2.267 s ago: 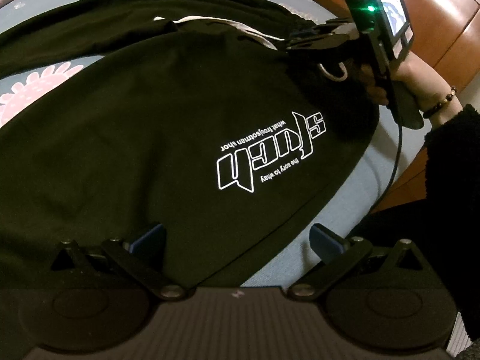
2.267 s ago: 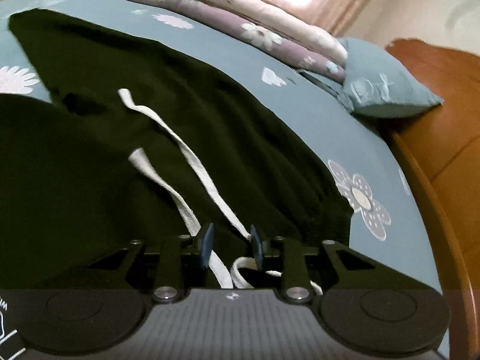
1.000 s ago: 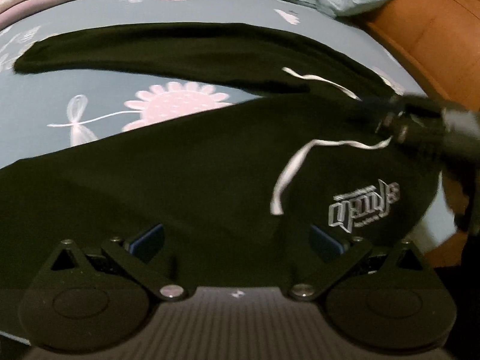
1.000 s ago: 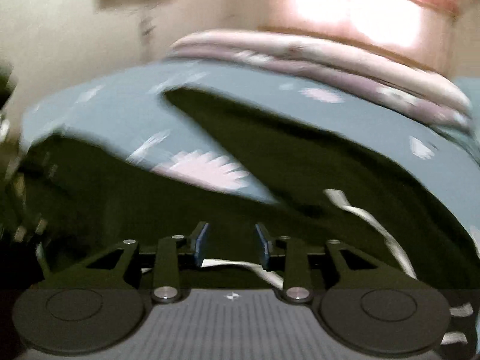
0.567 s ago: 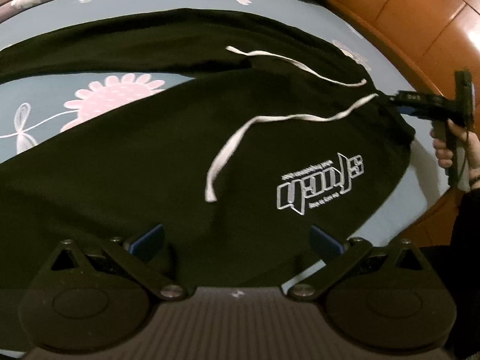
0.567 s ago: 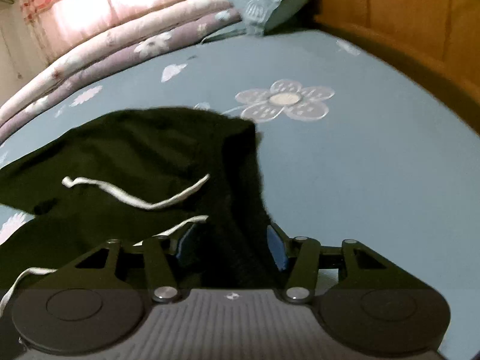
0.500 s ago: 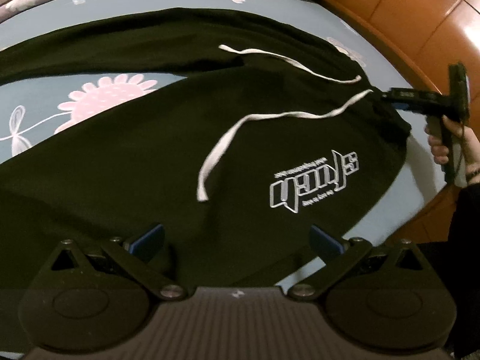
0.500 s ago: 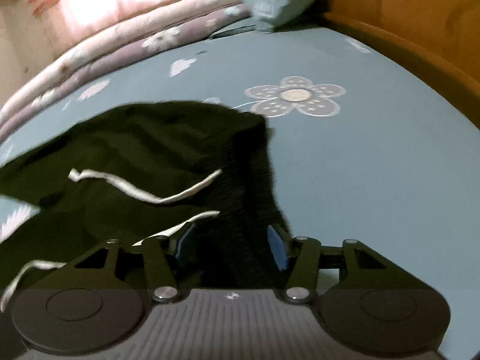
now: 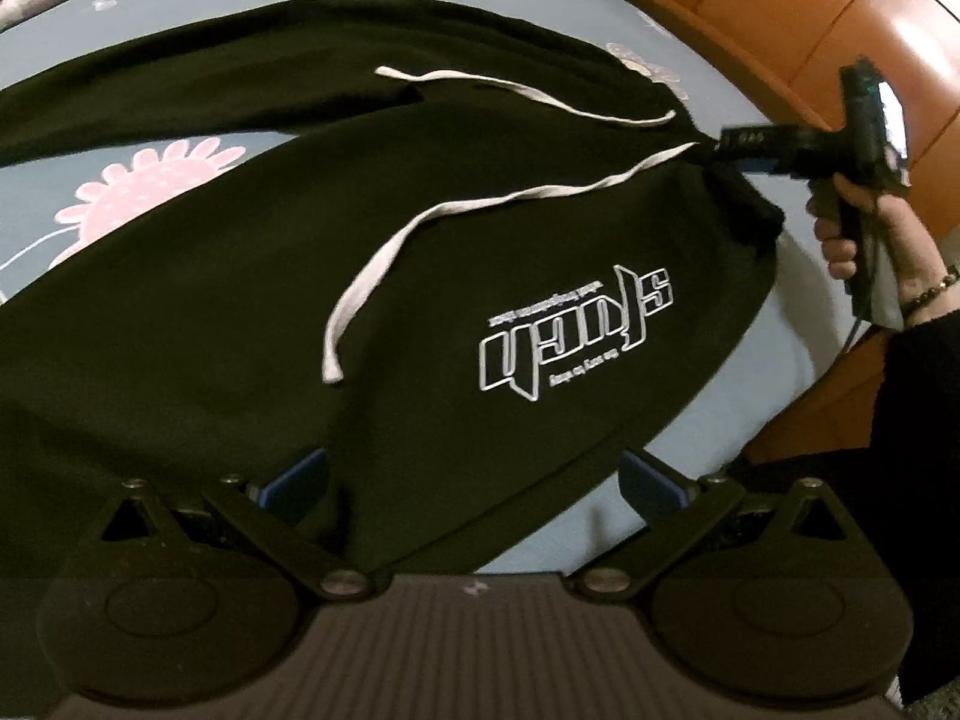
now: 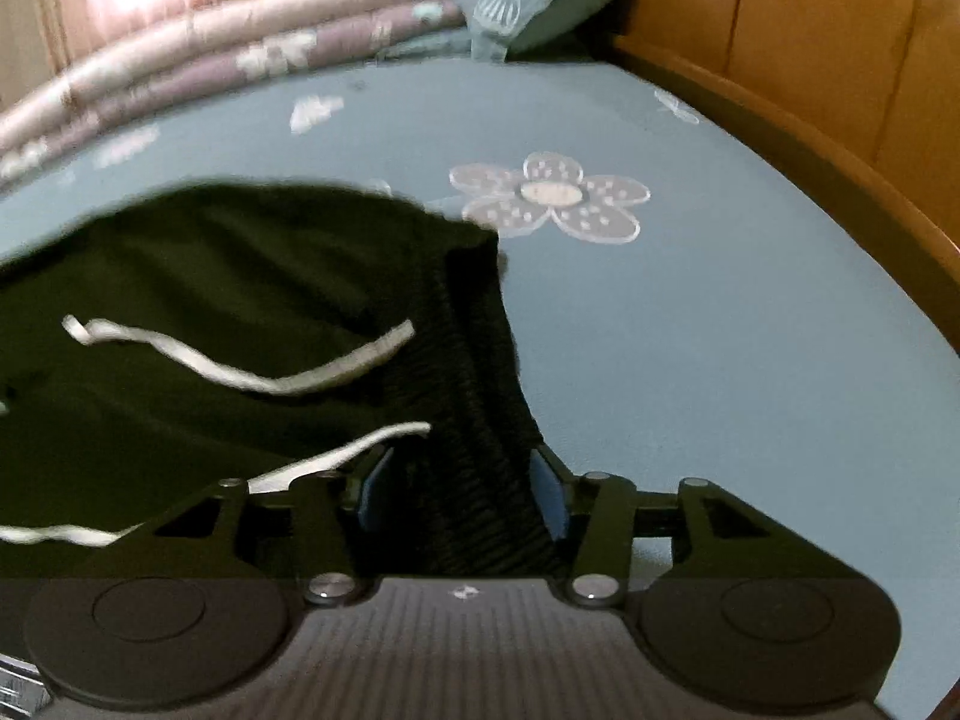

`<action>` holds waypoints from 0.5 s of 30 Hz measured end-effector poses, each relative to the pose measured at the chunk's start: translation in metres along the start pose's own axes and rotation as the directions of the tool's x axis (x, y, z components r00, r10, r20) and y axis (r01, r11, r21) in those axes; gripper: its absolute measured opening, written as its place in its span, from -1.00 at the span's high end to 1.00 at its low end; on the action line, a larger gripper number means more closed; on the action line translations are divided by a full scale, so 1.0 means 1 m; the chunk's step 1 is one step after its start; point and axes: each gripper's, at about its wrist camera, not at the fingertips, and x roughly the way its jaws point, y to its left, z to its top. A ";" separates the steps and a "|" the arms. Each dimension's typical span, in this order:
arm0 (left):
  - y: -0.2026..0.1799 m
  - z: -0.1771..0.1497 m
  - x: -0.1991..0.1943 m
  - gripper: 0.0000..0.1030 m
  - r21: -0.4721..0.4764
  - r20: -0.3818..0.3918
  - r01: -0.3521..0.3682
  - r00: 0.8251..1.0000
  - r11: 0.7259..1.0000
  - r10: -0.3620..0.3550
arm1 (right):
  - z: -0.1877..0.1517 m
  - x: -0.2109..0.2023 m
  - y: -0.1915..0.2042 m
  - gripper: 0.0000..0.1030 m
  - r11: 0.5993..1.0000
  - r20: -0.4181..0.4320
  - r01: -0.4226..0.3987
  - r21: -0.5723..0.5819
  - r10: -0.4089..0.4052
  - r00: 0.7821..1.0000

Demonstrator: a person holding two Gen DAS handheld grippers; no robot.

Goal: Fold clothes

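Two white drawstrings (image 9: 480,210) lie across a pair of black sweatpants (image 9: 240,312), which is spread flat on a blue bed sheet (image 10: 690,330) with flower prints. A white outlined logo (image 9: 576,336) shows on the near right part of the cloth. The left gripper (image 9: 474,480) hangs over the near edge of the sweatpants with its blue pads wide apart and nothing between them. At the far right, the right gripper (image 9: 720,150), held by a hand (image 9: 864,222), meets the ribbed waistband (image 10: 474,420). From the right wrist view this waistband runs between its fingers (image 10: 549,495), which stand half apart around the bunched cloth; whether they press it cannot be told. An orange wooden bed frame (image 9: 780,12) borders the right side.
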 end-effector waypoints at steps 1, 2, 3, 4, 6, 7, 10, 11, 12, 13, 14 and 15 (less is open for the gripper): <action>-0.002 0.001 0.002 -0.97 0.006 -0.001 0.010 1.000 1.000 -0.010 | -0.001 -0.003 0.001 -0.09 1.000 -0.003 -0.010 -0.001 0.010 1.000; -0.004 0.001 0.003 -0.97 0.012 -0.003 0.020 1.000 1.000 -0.020 | -0.001 -0.007 0.001 -0.17 1.000 -0.006 -0.020 -0.001 0.020 1.000; -0.009 0.002 0.006 -0.97 0.027 -0.013 0.033 0.999 0.999 -0.033 | -0.002 -0.010 0.002 -0.22 1.000 -0.008 -0.030 -0.001 0.030 1.000; -0.012 0.002 0.009 -0.97 0.042 -0.022 0.040 0.999 0.998 -0.039 | -0.002 -0.014 0.002 -0.24 0.999 -0.011 -0.040 -0.002 0.040 0.999; -0.018 0.001 0.015 -0.97 0.061 -0.041 0.049 0.998 0.997 -0.047 | -0.003 -0.021 0.004 -0.26 0.998 -0.017 -0.060 -0.003 0.060 0.998; -0.020 0.000 0.019 -0.97 0.065 -0.051 0.053 0.997 0.996 -0.050 | -0.007 -0.019 0.005 -0.29 1.000 -0.045 -0.021 -0.015 0.021 0.999; -0.020 -0.003 0.027 -0.97 0.060 -0.075 0.062 0.996 0.996 -0.057 | -0.020 -0.005 0.001 -0.49 0.997 -0.127 0.067 -0.031 -0.071 0.989; -0.020 -0.004 0.029 -0.97 0.056 -0.084 0.061 0.995 0.997 -0.056 | -0.026 -0.002 0.000 -0.60 0.993 -0.138 0.104 -0.048 -0.109 0.984; -0.019 -0.004 0.030 -0.97 0.056 -0.087 0.058 0.995 0.997 -0.053 | -0.029 -0.003 -0.005 -0.65 0.993 -0.141 0.114 -0.019 -0.116 0.983; -0.018 -0.005 0.030 -0.97 0.055 -0.090 0.055 0.995 0.997 -0.050 | -0.032 -0.005 -0.011 -0.66 0.993 -0.143 0.120 0.018 -0.116 0.983; -0.017 -0.005 0.031 -0.97 0.055 -0.093 0.052 0.995 0.997 -0.047 | -0.034 -0.008 -0.015 -0.66 0.992 -0.143 0.121 0.046 -0.113 0.983; -0.017 -0.005 0.031 -0.97 0.055 -0.093 0.051 0.995 0.997 -0.046 | -0.036 -0.011 -0.016 -0.66 0.990 -0.140 0.126 0.062 -0.116 0.983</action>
